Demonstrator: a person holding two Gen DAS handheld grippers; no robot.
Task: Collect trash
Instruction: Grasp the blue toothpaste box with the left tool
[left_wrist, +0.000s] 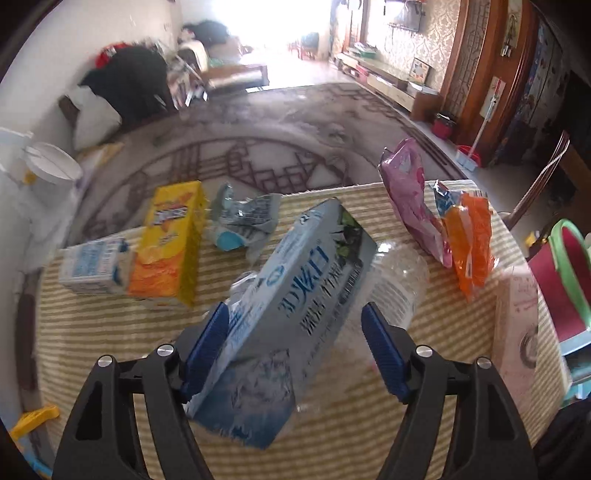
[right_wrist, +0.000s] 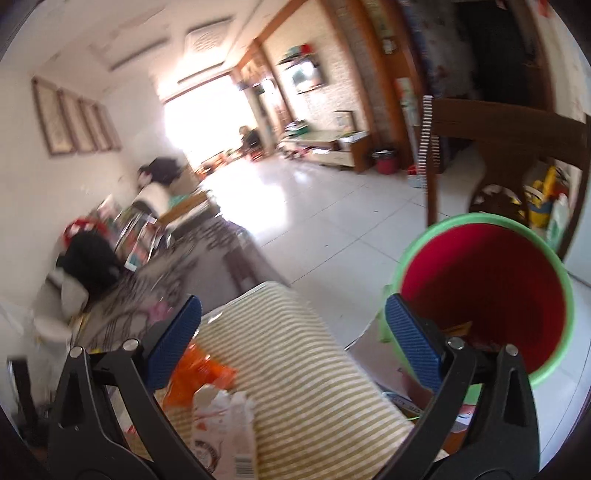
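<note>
A pale blue and grey box (left_wrist: 306, 280) stands tilted between the jaws of my left gripper (left_wrist: 295, 310) above the striped tablecloth (left_wrist: 110, 350). It leans on the left pad (left_wrist: 207, 343), while the right pad (left_wrist: 384, 354) stands apart from it, so the gripper is open. A clear plastic bottle (left_wrist: 402, 280) lies behind the box. My right gripper (right_wrist: 291, 301) is open and holds nothing, over the table's corner (right_wrist: 295, 350). Just right of it stands a red bin with a green rim (right_wrist: 480, 266), with some scraps at its bottom.
On the cloth lie a yellow-orange carton (left_wrist: 170, 243), a small white and blue carton (left_wrist: 96, 266), a crumpled wrapper (left_wrist: 240, 225), a pink packet (left_wrist: 410, 199), an orange wrapper (left_wrist: 472, 243) and a pinkish carton (left_wrist: 517, 332). A wooden chair (right_wrist: 498, 125) stands behind the bin.
</note>
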